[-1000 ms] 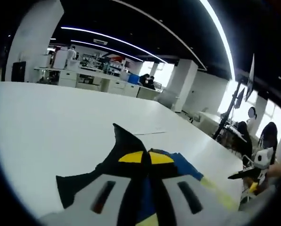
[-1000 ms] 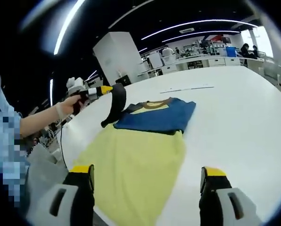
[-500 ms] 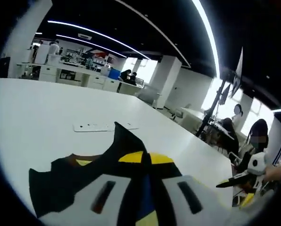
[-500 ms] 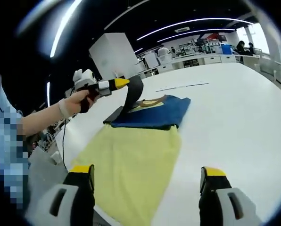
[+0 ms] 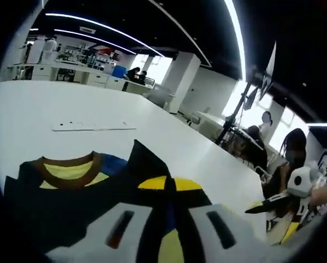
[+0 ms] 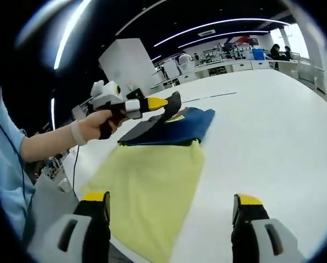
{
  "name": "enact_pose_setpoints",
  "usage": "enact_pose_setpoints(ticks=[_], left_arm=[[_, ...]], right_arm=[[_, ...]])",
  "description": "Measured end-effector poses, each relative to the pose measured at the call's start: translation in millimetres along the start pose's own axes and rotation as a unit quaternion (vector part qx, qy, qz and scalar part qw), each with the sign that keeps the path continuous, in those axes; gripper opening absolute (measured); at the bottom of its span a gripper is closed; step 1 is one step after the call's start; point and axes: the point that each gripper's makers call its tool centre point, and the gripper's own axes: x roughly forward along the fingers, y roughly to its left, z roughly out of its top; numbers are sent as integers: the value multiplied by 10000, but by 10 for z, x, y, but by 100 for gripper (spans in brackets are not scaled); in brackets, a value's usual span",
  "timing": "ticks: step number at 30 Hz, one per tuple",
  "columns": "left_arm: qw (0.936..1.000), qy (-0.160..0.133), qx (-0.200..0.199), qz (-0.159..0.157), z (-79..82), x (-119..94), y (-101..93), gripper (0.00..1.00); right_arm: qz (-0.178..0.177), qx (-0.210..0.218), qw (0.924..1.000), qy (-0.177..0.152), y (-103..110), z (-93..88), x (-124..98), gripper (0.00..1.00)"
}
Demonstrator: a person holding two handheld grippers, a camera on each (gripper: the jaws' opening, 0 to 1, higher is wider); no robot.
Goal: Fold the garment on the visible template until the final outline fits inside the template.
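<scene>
The garment is a T-shirt lying flat on the white table [image 6: 273, 126], with a blue upper part [image 6: 186, 125] and a yellow lower part [image 6: 147, 183]. Its brown collar [image 5: 69, 166] shows in the left gripper view. My left gripper [image 5: 170, 184] is shut on a dark sleeve [image 5: 144, 161] and holds it over the blue chest. In the right gripper view a hand [image 6: 95, 123] carries that left gripper [image 6: 162, 102], and the sleeve [image 6: 173, 104] hangs from its tip. My right gripper [image 6: 172, 211] is open near the yellow hem, with nothing between its fingers.
A thin pale strip [image 5: 93, 126] lies on the table beyond the collar. The right gripper [image 5: 292, 193] enters the left gripper view from the right. The table's edge runs along the shirt's left side [image 6: 75, 164]. Desks and people stand far behind.
The left gripper has carried the sleeve inward and lower over the blue chest, toward the collar. The right gripper has stayed open near the hem.
</scene>
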Motion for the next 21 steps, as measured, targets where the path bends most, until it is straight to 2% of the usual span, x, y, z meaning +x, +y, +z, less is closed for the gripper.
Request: enact_pose_setpoints(ticks=[4,13,14,18,21], left_arm=[[9997,224,-9,-28,-164,60,-12,0],[9994,345,18,-47,-237,91,16,1],[9993,361,35,-38,-243,90,23,2],[9990,364,240,-1,-240,85,56,26],[9990,393,200,-45,-237,51,57,28]], right_arm=[[1,23,10000,10,4,-9,8,93],[50,35,10000,44,27,-21,46,93],[55,34,10000,45,28,-19,47,93],[70,7,10000,56,34,0,63,93],[87,-8,10000,45,41,21,81,93]])
